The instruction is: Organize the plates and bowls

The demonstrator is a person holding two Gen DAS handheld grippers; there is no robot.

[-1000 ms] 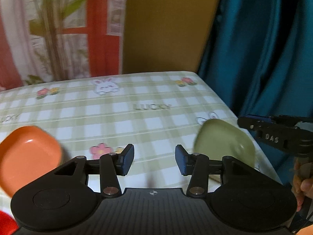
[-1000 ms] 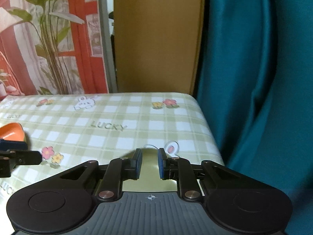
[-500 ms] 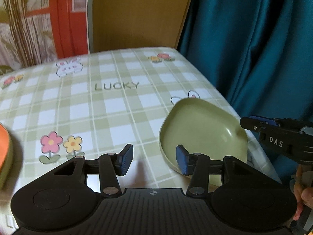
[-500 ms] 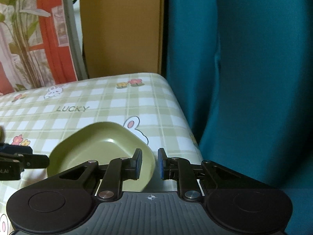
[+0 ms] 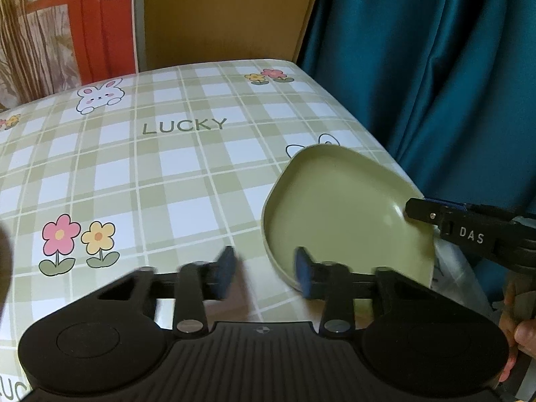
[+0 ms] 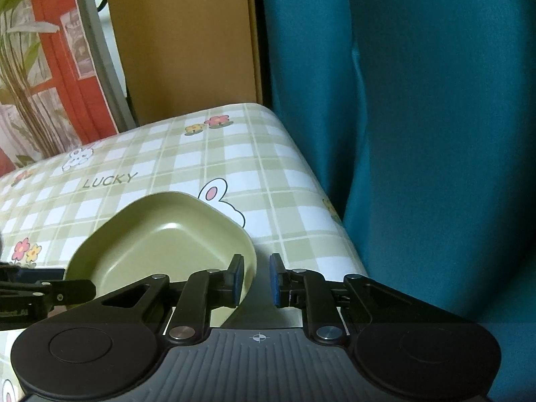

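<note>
A pale green square plate point(image 5: 338, 214) lies on the checked tablecloth near the table's right edge; it also shows in the right wrist view point(image 6: 167, 244). My left gripper point(image 5: 264, 273) is open, its right finger at the plate's near left rim. My right gripper point(image 6: 256, 278) is open, its jaws astride the plate's right rim without closing on it. Its fingers point(image 5: 435, 214) reach over that rim in the left wrist view.
The table point(image 5: 167, 174) ends just right of the plate, beside a teal curtain point(image 5: 435, 67). A brown cardboard panel point(image 5: 221, 13) and a red plant-print hanging point(image 5: 67, 26) stand behind the table's far edge.
The left gripper has swung right from the orange plate, which left view, and closed in on the green plate. The right gripper has come to the plate's right rim.
</note>
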